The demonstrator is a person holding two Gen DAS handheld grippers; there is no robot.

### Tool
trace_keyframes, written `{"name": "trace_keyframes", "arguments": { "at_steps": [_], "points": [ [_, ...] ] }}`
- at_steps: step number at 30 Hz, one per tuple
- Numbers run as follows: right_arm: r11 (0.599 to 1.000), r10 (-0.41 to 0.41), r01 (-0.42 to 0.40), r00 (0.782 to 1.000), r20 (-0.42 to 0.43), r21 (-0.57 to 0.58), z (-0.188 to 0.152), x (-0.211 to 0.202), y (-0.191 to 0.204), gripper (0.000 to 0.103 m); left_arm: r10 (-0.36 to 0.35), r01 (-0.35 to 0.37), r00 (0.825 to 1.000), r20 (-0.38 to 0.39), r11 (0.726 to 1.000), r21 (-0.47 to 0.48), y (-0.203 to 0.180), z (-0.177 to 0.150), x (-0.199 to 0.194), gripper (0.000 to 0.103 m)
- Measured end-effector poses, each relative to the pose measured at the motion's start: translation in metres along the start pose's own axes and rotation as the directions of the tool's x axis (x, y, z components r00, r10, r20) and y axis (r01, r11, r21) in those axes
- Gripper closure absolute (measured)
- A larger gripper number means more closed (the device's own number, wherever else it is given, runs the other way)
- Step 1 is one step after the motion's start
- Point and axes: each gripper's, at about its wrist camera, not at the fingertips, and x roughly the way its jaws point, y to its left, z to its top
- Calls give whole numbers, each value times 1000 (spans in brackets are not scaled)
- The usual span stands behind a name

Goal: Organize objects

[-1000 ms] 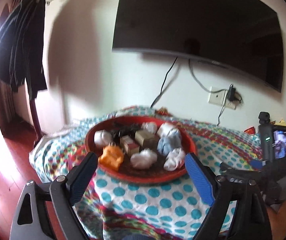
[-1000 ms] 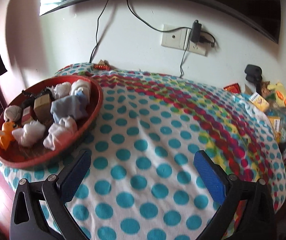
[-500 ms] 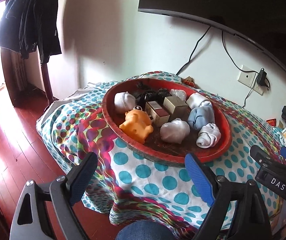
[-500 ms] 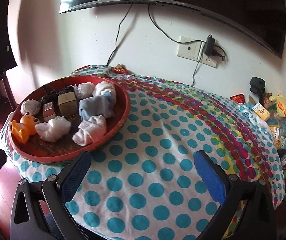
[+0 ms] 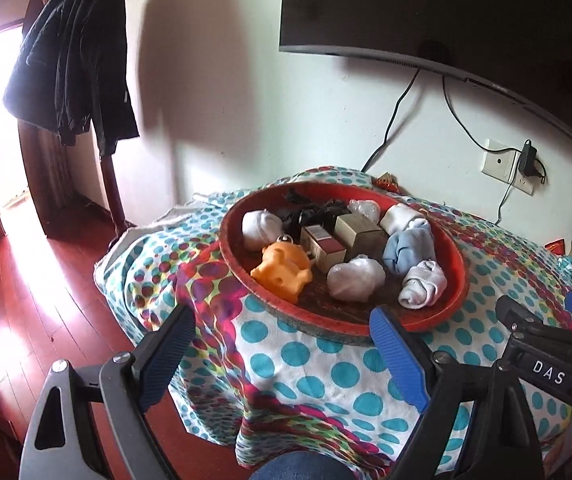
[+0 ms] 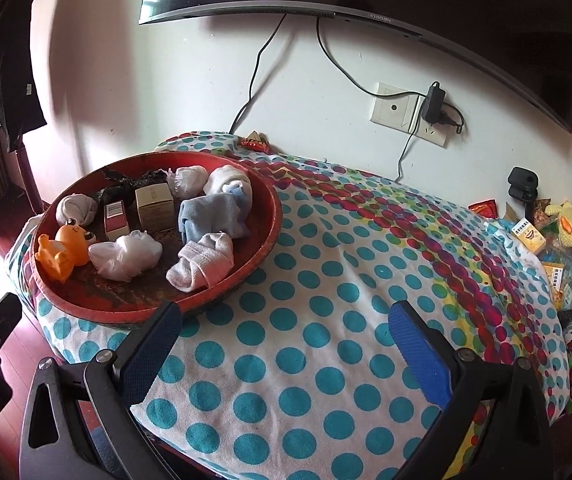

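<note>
Both claws spread, empty — left claw point(image 5: 282, 344) near the red tray point(image 5: 456, 300), right claw point(image 6: 286, 332) right of it.

Both wrist views face the wall across the desk point(image 6: 326, 280); both share the near red tray point(image 5: 460, 280), seen from left and right.

My left gripper point(image 5: 282, 344) hangs with jaws spread wide and empty, short of the round red tray point(image 5: 460, 280) on the dotted cloth-covered counter point(image 5: 310, 364). In the tray lie an orange rubber animal toy point(image 5: 284, 270), rolled white socks point(image 5: 422, 284) and a brown cardboard box point(image 5: 360, 232).
</note>
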Motion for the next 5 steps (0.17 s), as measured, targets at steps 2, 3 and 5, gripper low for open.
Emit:
{"name": "trace_keyframes", "arguments": {
  "at_steps": [2,3,5],
  "points": [
    [1000,2,-2,1000,2,4,0,-1,-1,0,-2,2,1000,0,1000,13,-2,0,0,12],
    [1000,3,-3,1000,3,5,0,-1,-2,0,-8,8,1000,-6,1000,16,-3,0,0,12],
    [1000,1,-1,1000,2,4,0,-1,-2,0,-17,18,999,-38,1000,24,-5,-1,4,12]
  ]
}}
